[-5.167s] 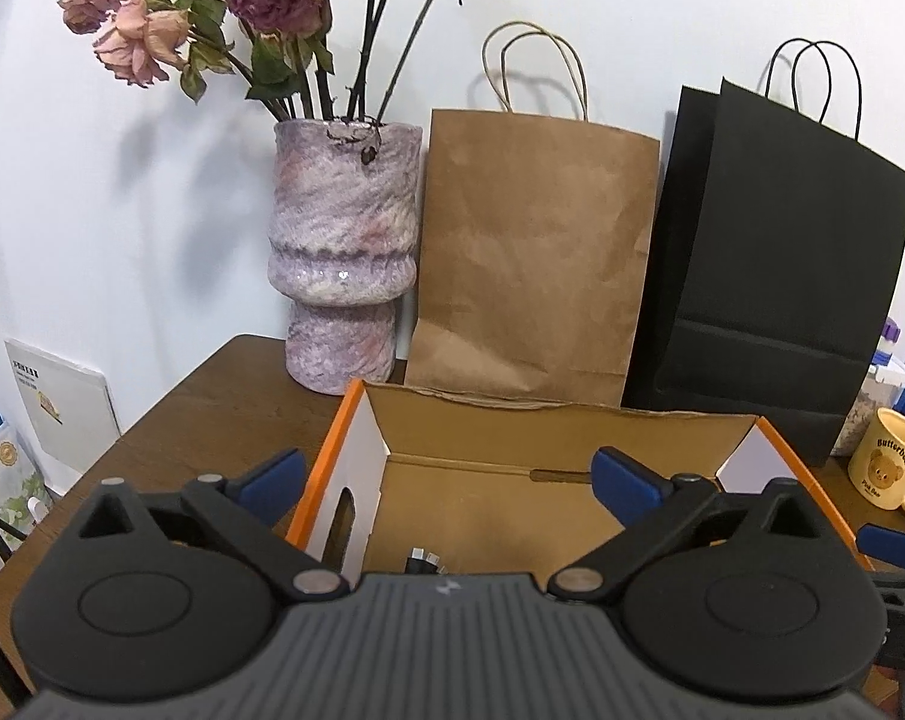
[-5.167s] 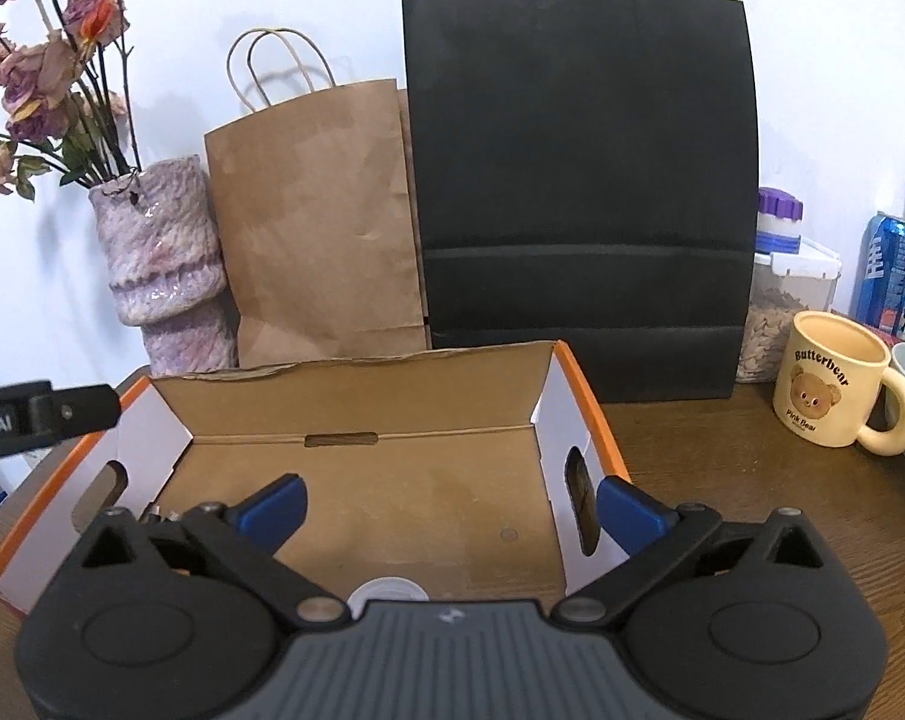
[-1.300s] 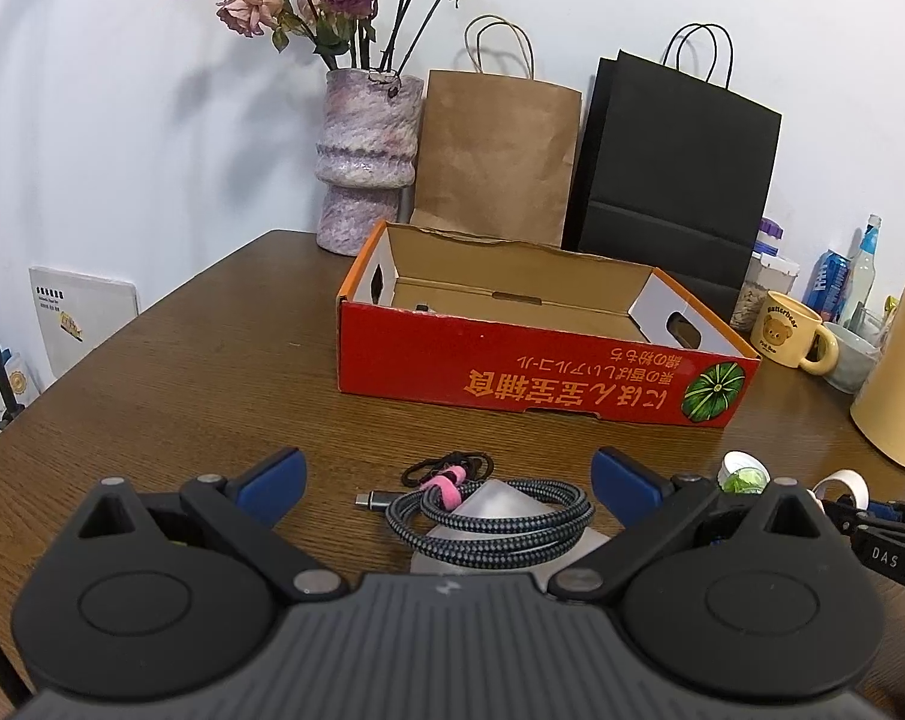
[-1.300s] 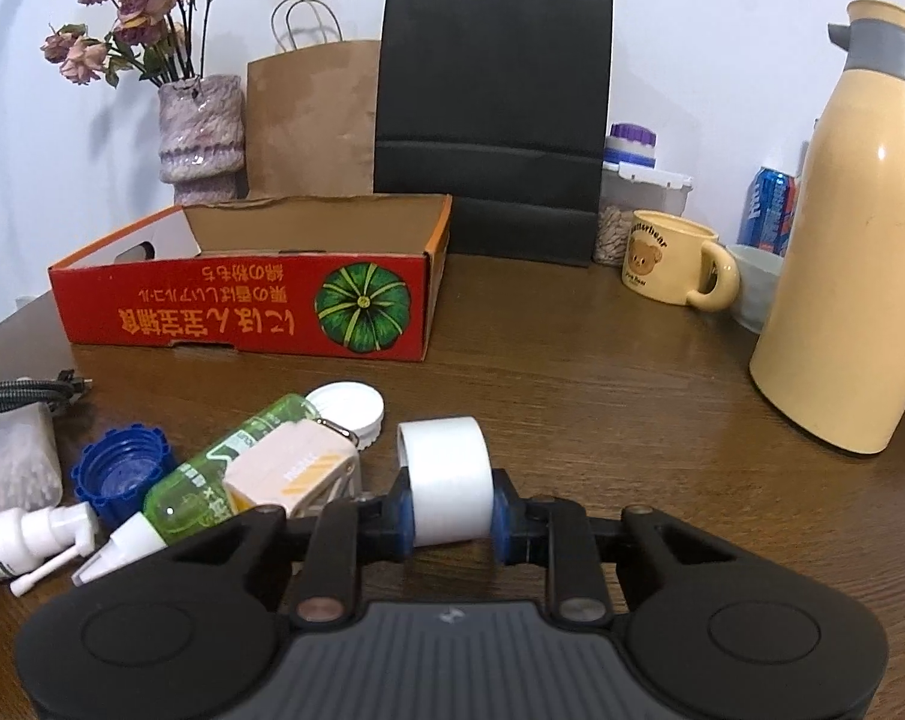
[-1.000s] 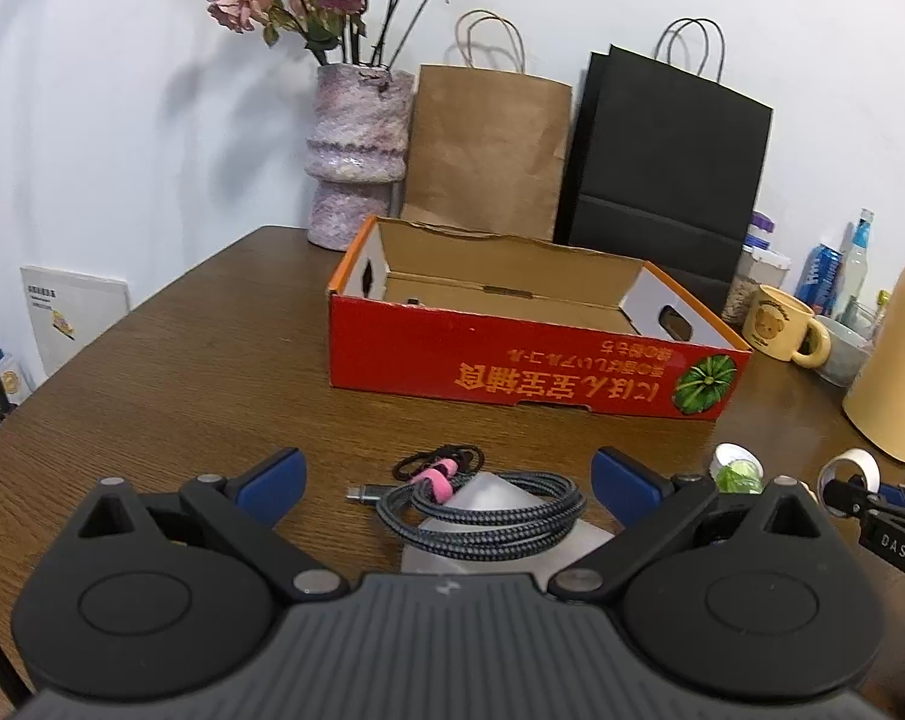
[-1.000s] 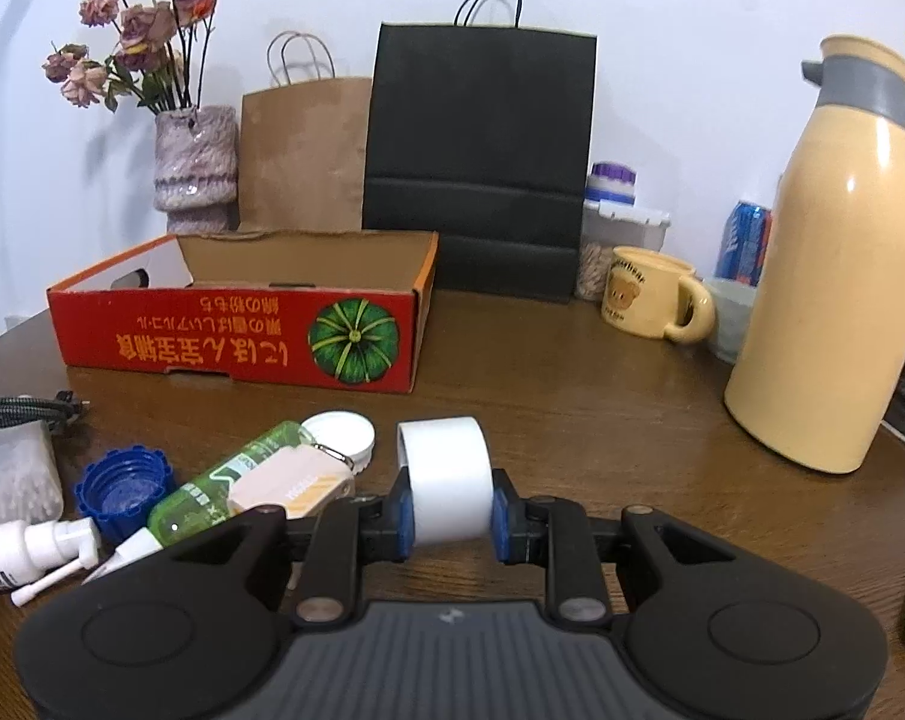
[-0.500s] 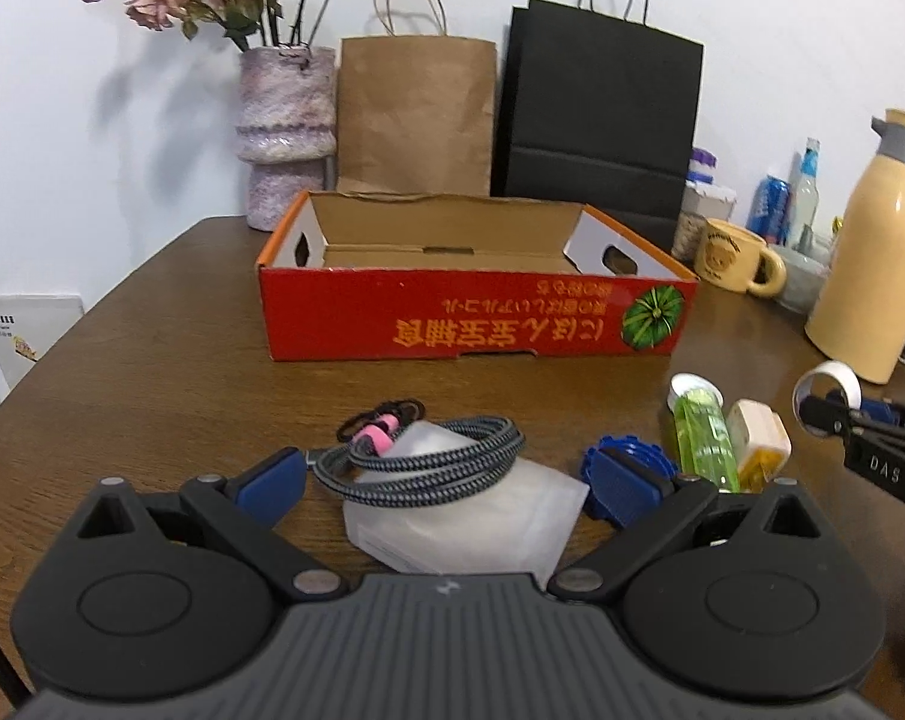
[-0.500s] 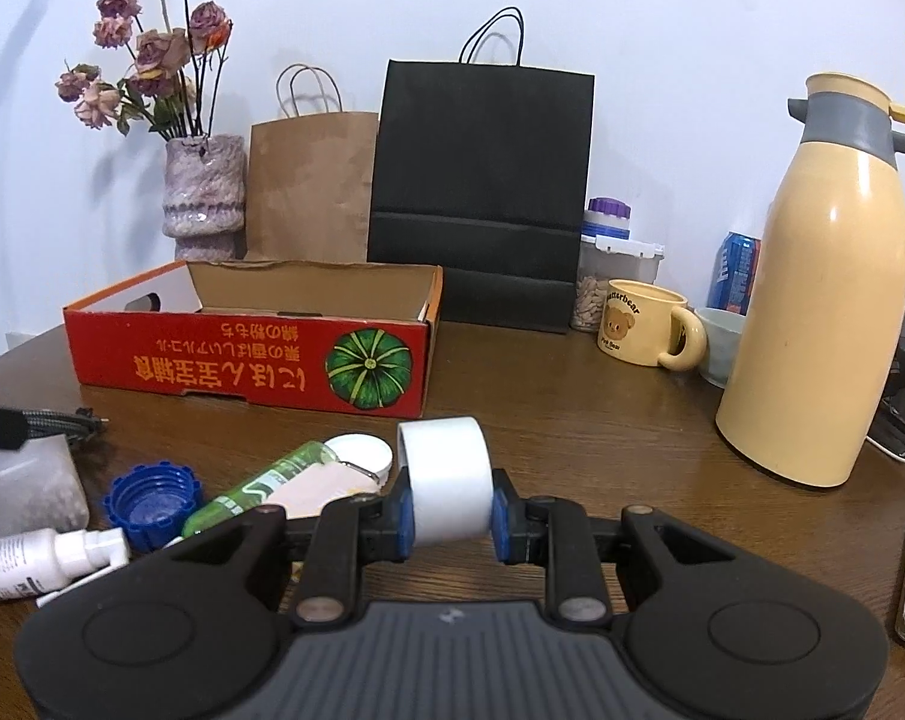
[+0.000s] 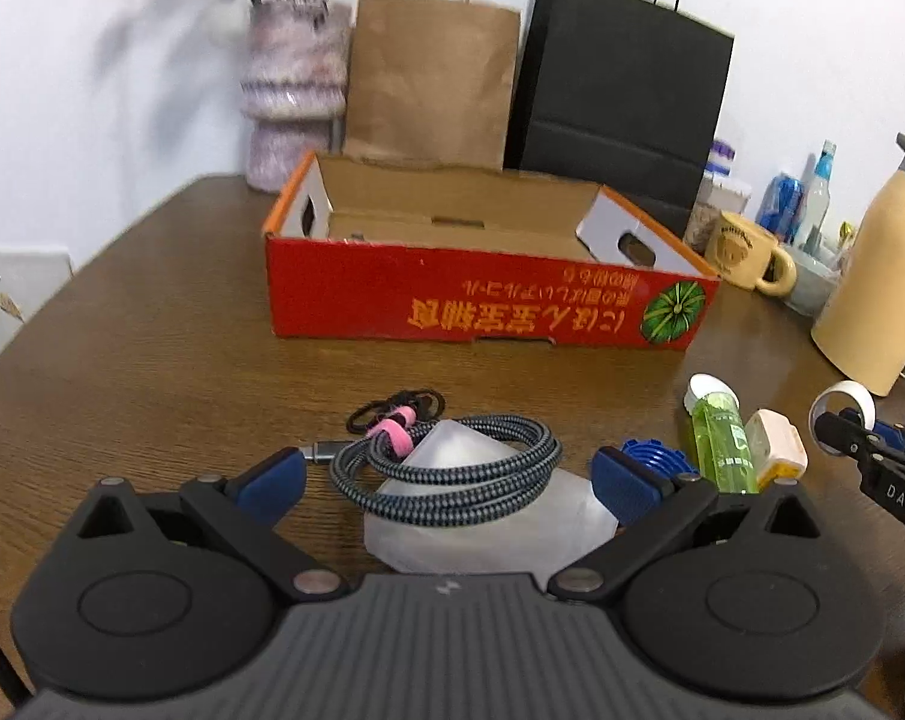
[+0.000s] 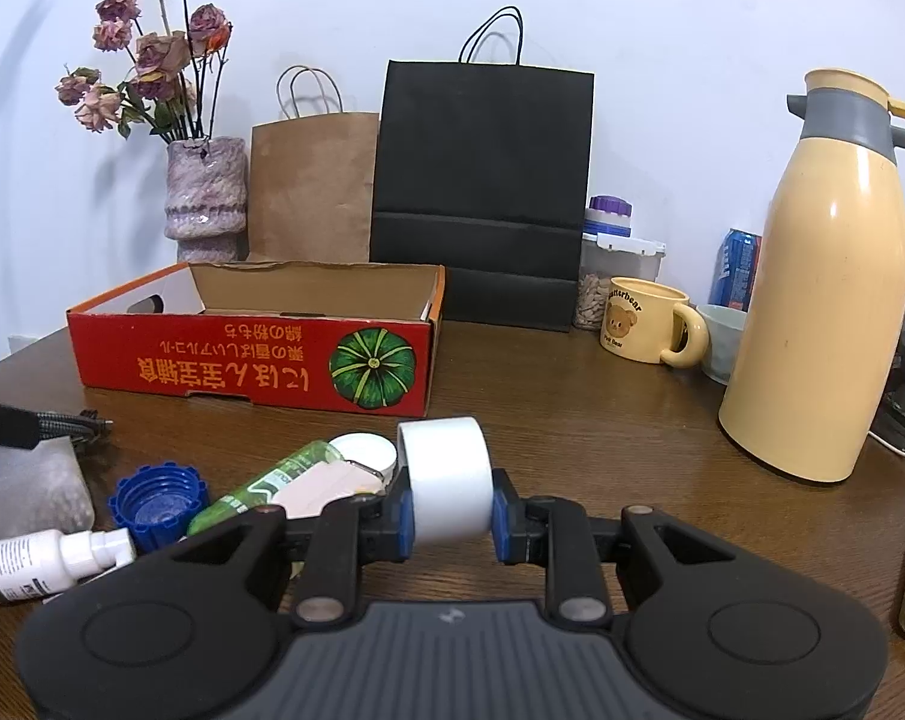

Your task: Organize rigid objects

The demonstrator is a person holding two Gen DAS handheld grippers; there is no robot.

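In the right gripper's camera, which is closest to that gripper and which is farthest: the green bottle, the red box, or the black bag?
Starting from the right gripper:
1. Green bottle, lying on the table just to its left.
2. Red box, further back on the left.
3. Black bag, standing at the wall behind the box.

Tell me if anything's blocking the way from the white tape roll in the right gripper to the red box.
Nothing visible does. The right gripper is shut on the white tape roll, and only bare table lies between it and the open-topped red box; the green bottle lies off to the left.
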